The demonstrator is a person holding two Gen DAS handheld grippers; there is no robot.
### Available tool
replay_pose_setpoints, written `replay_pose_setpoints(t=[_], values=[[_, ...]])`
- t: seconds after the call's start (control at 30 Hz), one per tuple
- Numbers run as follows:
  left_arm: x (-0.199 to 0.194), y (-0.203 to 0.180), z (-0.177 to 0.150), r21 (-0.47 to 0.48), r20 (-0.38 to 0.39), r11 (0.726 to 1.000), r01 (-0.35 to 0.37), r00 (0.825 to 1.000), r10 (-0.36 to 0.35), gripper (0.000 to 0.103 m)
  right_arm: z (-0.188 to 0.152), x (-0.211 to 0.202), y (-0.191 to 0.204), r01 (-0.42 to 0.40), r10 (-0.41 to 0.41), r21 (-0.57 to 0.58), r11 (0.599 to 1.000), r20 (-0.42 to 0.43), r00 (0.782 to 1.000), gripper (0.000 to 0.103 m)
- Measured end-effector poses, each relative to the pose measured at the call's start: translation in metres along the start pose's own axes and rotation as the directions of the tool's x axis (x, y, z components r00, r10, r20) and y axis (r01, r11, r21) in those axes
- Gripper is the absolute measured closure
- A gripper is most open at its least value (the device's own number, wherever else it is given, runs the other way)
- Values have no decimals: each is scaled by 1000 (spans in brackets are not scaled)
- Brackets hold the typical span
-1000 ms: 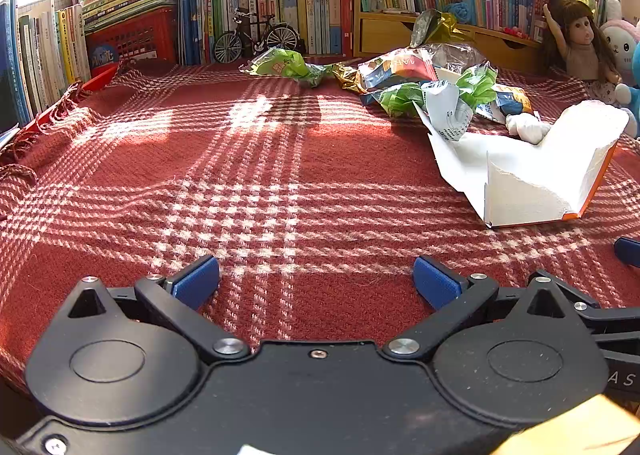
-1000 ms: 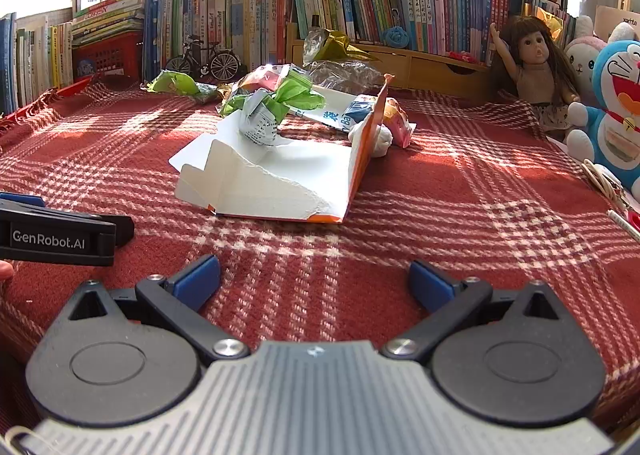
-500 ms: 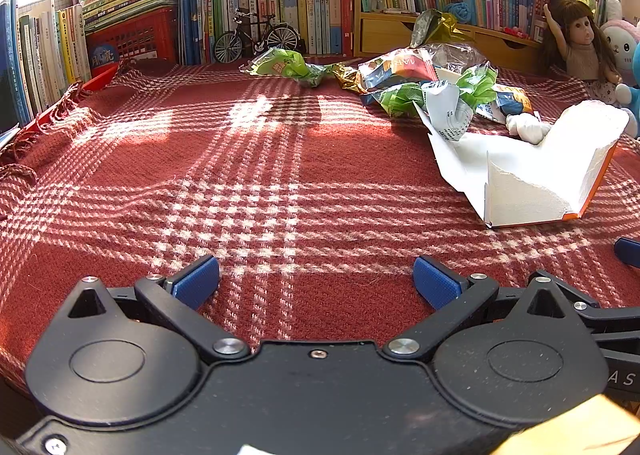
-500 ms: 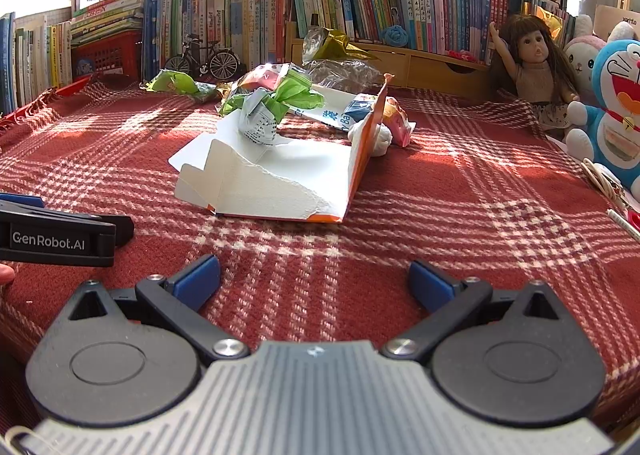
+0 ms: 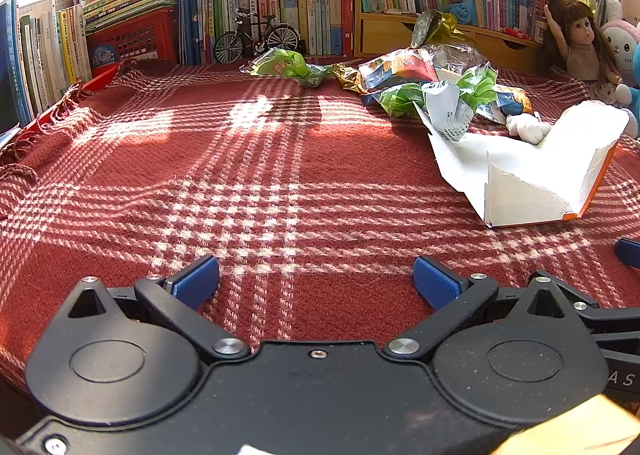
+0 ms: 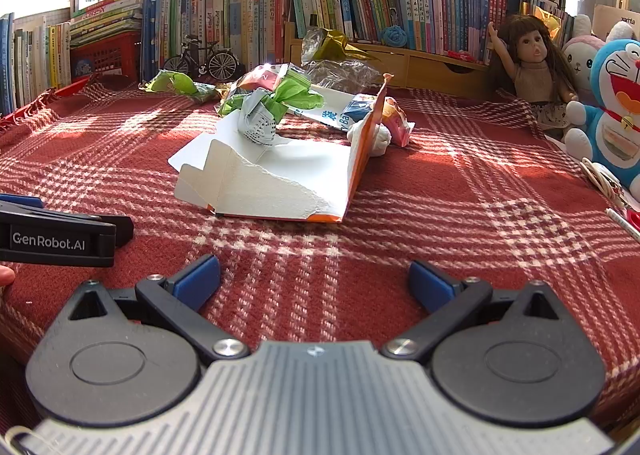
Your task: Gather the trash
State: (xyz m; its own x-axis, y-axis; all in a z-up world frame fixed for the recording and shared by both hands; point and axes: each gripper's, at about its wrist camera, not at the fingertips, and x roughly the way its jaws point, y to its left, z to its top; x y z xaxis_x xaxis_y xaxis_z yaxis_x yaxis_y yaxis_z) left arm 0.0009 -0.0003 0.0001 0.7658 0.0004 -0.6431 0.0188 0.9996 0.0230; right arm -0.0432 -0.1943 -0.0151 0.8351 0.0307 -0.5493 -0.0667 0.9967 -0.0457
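Both tongs (image 5: 316,281) (image 6: 314,281) agape over bare plaid cloth (image 5: 260,183)

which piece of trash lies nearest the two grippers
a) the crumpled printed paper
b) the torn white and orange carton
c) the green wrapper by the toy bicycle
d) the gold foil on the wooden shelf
b: the torn white and orange carton lies open on the red plaid blanket, closer to the open right gripper and open left gripper than the wrapper pile behind it.
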Motion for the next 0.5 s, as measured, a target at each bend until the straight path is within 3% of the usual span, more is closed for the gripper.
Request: replay_pose_setpoints(t=[0.5], values=[[0,0,0,0,1,1000,0,1000,0,0,0,0,0,0,0,0,1000,-1,1000,0]])
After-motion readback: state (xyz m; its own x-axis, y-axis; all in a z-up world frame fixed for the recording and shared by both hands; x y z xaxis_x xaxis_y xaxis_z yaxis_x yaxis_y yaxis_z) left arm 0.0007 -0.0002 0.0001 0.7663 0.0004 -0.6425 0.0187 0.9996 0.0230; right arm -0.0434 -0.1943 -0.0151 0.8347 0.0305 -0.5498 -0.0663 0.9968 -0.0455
